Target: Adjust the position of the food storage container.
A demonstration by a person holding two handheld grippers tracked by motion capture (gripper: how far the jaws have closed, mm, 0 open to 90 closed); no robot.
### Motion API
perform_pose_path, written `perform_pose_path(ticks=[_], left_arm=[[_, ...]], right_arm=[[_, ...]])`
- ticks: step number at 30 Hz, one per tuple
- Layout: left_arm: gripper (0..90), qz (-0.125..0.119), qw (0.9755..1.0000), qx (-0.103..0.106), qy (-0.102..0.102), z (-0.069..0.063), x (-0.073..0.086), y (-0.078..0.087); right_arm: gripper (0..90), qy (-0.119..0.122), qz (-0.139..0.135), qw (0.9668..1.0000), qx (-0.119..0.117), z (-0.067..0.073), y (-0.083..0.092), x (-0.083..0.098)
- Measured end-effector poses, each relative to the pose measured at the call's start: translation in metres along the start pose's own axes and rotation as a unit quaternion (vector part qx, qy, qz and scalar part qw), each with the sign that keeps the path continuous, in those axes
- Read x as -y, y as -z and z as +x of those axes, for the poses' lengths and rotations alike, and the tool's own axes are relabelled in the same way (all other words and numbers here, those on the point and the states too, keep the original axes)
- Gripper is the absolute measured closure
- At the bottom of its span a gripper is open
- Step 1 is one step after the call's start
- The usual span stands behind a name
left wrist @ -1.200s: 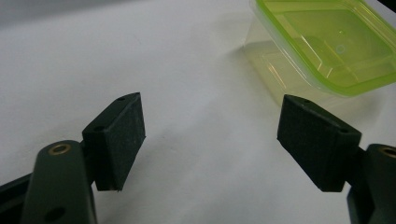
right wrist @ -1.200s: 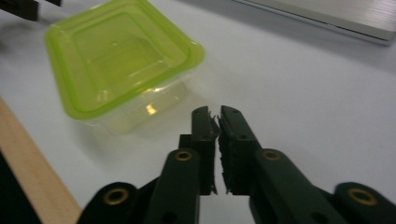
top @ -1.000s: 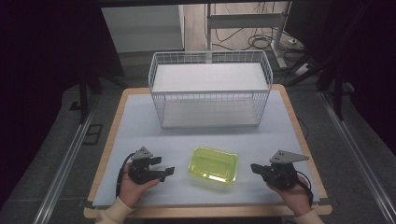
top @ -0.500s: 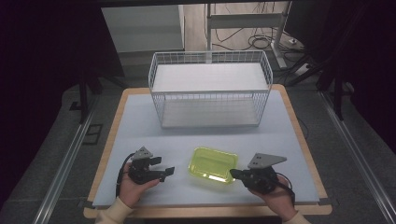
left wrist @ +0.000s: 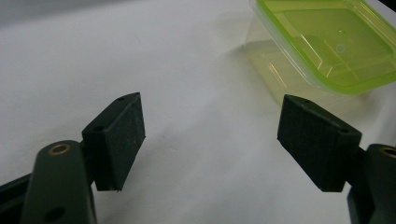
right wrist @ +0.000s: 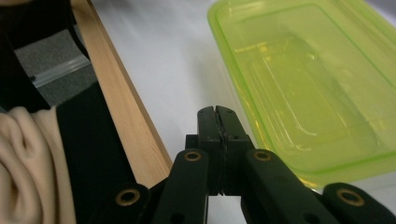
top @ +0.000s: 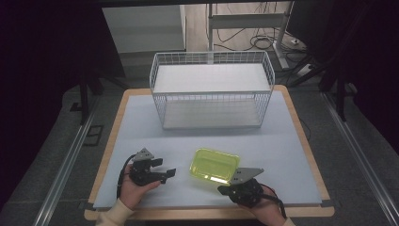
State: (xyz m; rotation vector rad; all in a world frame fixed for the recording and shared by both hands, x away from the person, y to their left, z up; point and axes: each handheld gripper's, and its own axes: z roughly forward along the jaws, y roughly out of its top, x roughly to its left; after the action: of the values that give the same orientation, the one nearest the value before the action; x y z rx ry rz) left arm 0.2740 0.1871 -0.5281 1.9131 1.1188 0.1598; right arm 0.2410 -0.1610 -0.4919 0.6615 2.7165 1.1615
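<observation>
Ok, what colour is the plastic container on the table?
Translucent yellow-green; the plastic container shows best in the right gripper view.

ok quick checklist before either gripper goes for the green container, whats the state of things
1. Left gripper open: ok, jaws wide apart.
2. Right gripper open: not ok, jaws pressed together beside the green container.
3. Container free of both grippers: ok, neither holds it.
4. Container upright on the table: ok.
5. Container empty: cannot tell, its lid is on.
6. Wire basket clear of the container: ok, it stands farther back.
</observation>
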Motion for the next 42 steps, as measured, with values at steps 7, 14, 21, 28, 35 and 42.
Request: perform_pose_path(ticks=[7, 14, 21, 28, 35, 42], left_arm=[[22.8, 0.001, 1.0000, 0.001, -0.004, 0.000, 0.000, 0.000], [22.8, 0.001, 1.0000, 0.002, -0.002, 0.000, 0.000, -0.001], [22.8, 0.001, 1.0000, 0.002, -0.002, 0.000, 0.000, -0.001], [22.8, 0.002, 1.0000, 0.004, -0.001, -0.001, 0.000, -0.001], [22.8, 0.005, 1.0000, 0.004, -0.003, -0.001, 0.000, -0.001], [22.7, 0.004, 1.0000, 0.004, -0.002, -0.001, 0.000, -0.001]], right_arm=[[89.8, -0.004, 0.011, 0.9999, 0.002, -0.004, -0.002, 0.003], [89.8, -0.010, 0.017, 0.9998, 0.008, -0.011, -0.001, 0.004], [89.8, -0.014, 0.017, 0.9997, 0.015, -0.016, 0.000, 0.005], [89.9, -0.022, 0.018, 0.9991, 0.031, -0.025, -0.001, 0.007], [89.8, -0.030, 0.018, 0.9987, 0.037, -0.030, 0.000, 0.008], [89.8, -0.027, 0.013, 0.9991, 0.029, -0.028, 0.002, 0.007]])
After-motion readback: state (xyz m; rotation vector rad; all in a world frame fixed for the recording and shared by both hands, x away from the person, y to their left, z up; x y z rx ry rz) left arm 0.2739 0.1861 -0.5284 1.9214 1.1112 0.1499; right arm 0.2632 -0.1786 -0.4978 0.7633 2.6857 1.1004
